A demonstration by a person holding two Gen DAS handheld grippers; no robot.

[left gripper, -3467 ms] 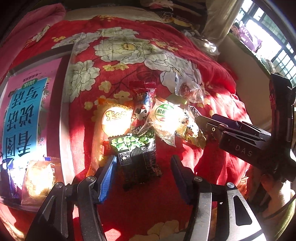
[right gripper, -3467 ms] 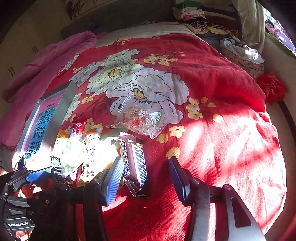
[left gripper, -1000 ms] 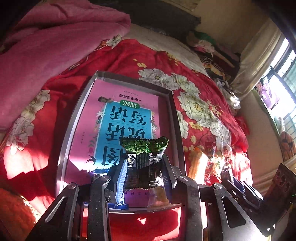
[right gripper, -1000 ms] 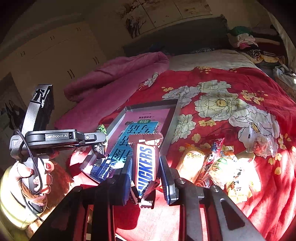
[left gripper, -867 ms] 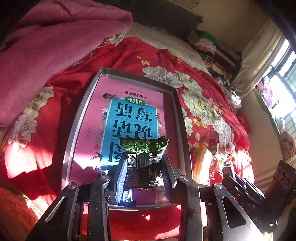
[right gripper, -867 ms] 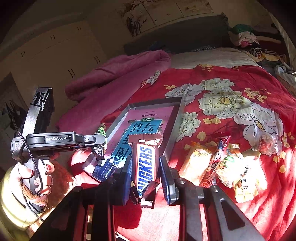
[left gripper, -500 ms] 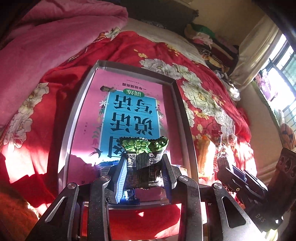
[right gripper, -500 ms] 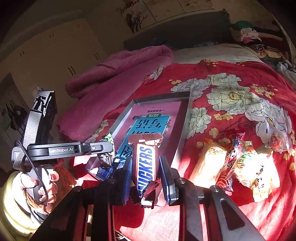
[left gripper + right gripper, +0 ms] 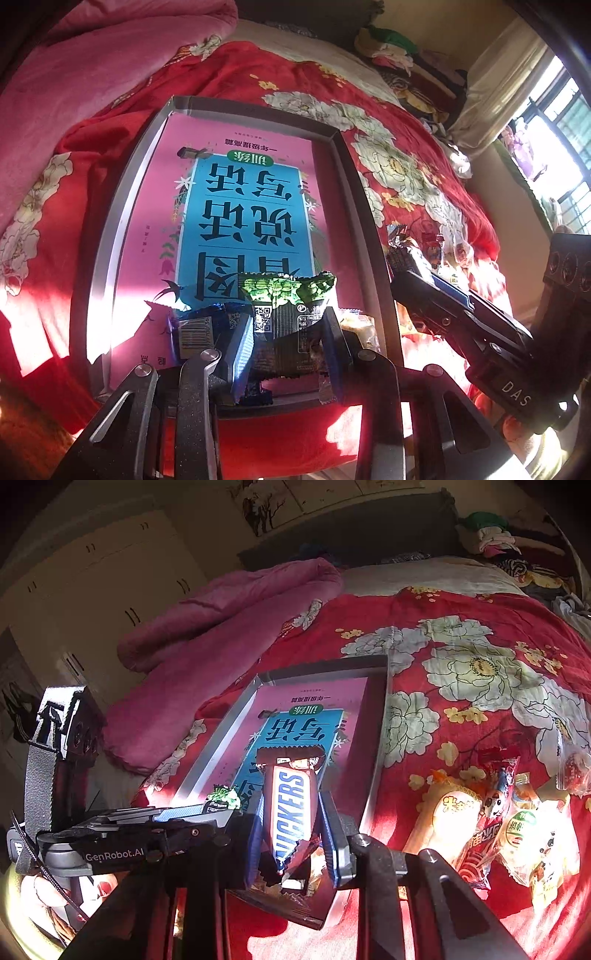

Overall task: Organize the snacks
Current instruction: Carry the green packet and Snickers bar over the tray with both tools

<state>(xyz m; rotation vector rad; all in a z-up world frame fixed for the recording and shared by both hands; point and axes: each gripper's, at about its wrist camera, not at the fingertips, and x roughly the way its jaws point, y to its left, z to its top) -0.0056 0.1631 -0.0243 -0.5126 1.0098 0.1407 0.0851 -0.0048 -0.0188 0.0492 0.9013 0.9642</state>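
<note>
A: Where is the green pea packet [image 9: 286, 314]?
B: Upright, pinched between the left gripper [image 9: 288, 350] fingers, above the near end of the grey tray [image 9: 122, 206]. Dark wrapper, green top, QR code facing us.

A: And the Snickers bar [image 9: 290, 812]?
B: Standing on end in the right gripper [image 9: 295, 840], just right of the tray's near edge, its torn lower end hanging down.

A: Anything in the tray already?
B: A blue packet [image 9: 199, 328] and a pale one [image 9: 360, 325] at the near end. More snacks [image 9: 498, 827] lie heaped on the red bedspread, right of the tray.
</note>
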